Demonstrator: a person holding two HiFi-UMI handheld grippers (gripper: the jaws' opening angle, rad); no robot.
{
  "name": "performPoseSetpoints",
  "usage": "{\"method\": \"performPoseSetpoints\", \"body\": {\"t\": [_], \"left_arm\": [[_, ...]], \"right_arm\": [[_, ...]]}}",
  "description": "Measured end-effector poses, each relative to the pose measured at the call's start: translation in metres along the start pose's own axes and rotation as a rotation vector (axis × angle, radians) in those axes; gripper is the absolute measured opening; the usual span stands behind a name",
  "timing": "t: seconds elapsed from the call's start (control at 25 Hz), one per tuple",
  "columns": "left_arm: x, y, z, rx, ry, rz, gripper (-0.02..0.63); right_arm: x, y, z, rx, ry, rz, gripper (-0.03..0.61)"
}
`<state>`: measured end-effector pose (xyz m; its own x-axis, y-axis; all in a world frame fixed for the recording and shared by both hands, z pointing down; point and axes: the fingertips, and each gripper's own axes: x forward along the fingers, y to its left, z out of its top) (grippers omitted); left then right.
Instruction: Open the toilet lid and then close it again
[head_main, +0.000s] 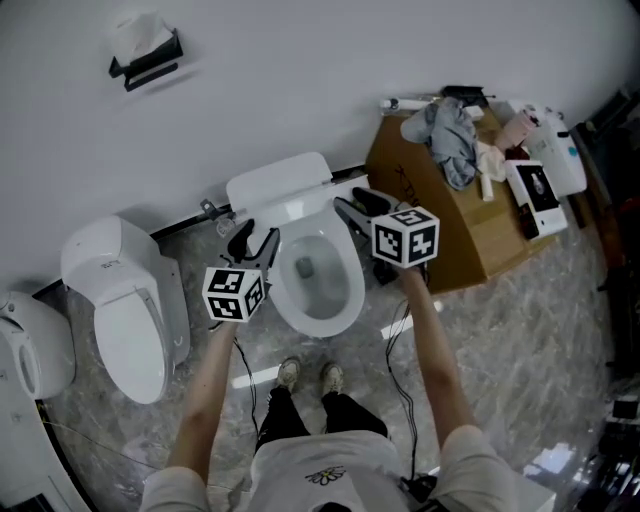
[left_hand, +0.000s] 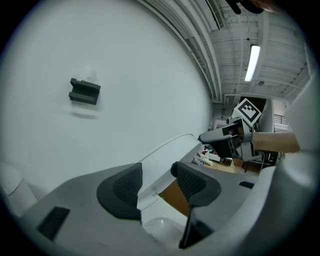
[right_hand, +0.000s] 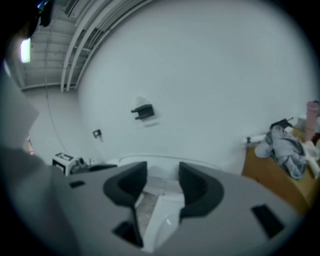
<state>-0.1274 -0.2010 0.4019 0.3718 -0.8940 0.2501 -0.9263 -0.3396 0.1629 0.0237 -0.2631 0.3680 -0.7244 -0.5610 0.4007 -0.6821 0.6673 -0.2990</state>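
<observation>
Toilet lid stands raised against the white wall, just above centre of the head view, with the open bowl exposed below it. Left tool is held at the bowl's left side, its jaws apart and gripping nothing; the lid's edge shows beyond the gap in the left gripper view. Right tool is held at the bowl's upper right, its jaws likewise apart and empty. A second toilet, lid down, stands at the left of the frame. A brown box at the upper right carries crumpled cloth. A black holder is fixed to the wall, upper left.
</observation>
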Motion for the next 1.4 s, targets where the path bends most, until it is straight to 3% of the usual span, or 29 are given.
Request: {"method": "performPoseSetpoints", "body": {"t": [0.76, 1.4], "left_arm": [[0.077, 0.090, 0.080, 0.065, 0.002, 0.048, 0.232], [0.127, 0.147, 0.106, 0.074, 0.030, 0.113, 0.232]], "right_arm": [[0.103, -0.030, 0.120, 0.071, -0.064, -0.037, 0.215], [0.169, -0.052, 0.169, 0.093, -0.148, -0.113, 0.213]]}}
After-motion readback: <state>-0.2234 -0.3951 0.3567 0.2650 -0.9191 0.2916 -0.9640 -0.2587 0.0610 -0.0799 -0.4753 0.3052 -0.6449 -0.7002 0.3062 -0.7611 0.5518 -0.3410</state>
